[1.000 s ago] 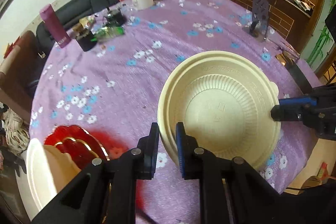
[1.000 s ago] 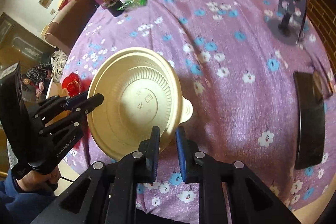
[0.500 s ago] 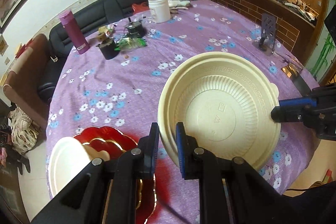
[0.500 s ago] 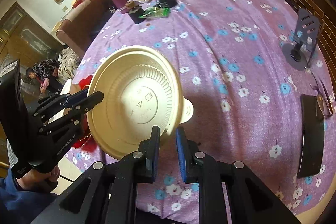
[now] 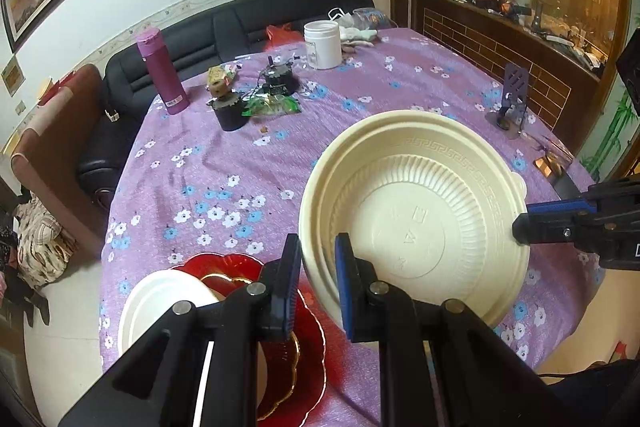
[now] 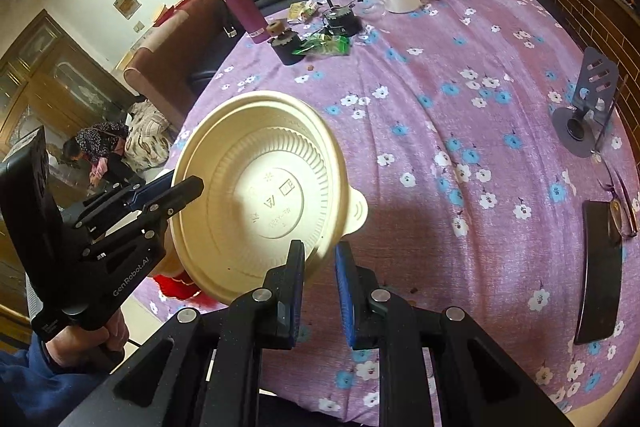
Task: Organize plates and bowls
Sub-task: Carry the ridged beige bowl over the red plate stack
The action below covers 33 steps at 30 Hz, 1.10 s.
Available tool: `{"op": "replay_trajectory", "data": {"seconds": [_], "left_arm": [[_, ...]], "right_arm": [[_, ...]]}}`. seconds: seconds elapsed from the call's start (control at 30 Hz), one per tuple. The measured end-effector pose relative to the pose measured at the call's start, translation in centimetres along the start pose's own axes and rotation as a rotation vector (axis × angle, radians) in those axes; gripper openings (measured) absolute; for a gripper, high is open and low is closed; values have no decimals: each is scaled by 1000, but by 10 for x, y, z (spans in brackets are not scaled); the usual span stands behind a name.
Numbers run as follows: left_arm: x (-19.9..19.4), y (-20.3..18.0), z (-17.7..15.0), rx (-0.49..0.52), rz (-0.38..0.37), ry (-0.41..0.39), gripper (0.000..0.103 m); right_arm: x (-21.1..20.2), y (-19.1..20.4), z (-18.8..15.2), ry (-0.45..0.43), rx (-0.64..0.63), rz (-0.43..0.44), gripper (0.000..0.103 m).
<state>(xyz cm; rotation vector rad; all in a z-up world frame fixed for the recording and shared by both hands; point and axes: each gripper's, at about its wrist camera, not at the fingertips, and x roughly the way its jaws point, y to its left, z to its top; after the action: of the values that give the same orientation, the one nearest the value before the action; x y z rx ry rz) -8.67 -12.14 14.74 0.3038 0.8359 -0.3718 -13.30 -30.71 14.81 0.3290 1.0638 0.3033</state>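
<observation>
A cream plastic bowl hangs tilted above the purple flowered table, held by its rim from two sides. My left gripper is shut on the near-left rim. My right gripper is shut on the opposite rim. In the right wrist view the same bowl sits between my right gripper and my left gripper, with a hand on its handle. Below, at the table's near-left edge, a red plate carries a white bowl, partly hidden by my left gripper.
At the far side stand a pink flask, a white jar, a dark pot and green wrappers. A phone stand, glasses and a black phone lie at the right. A sofa lies behind; a person crouches at left.
Both grippers have risen with the bowl held between them, so the table looks farther away. The red plate and the white bowl on it have come more fully into the left wrist view.
</observation>
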Motion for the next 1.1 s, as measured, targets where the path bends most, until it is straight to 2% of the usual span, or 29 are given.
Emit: {"op": "replay_trajectory", "data": {"seconds": [0.5, 1.1], "left_arm": [[-31, 46, -8, -79, 56, -41, 16], [-60, 140, -58, -271, 192, -1, 19]], "right_arm": [[-1, 46, 14, -9, -52, 73, 18], [62, 133, 29, 148, -143, 241, 18]]}}
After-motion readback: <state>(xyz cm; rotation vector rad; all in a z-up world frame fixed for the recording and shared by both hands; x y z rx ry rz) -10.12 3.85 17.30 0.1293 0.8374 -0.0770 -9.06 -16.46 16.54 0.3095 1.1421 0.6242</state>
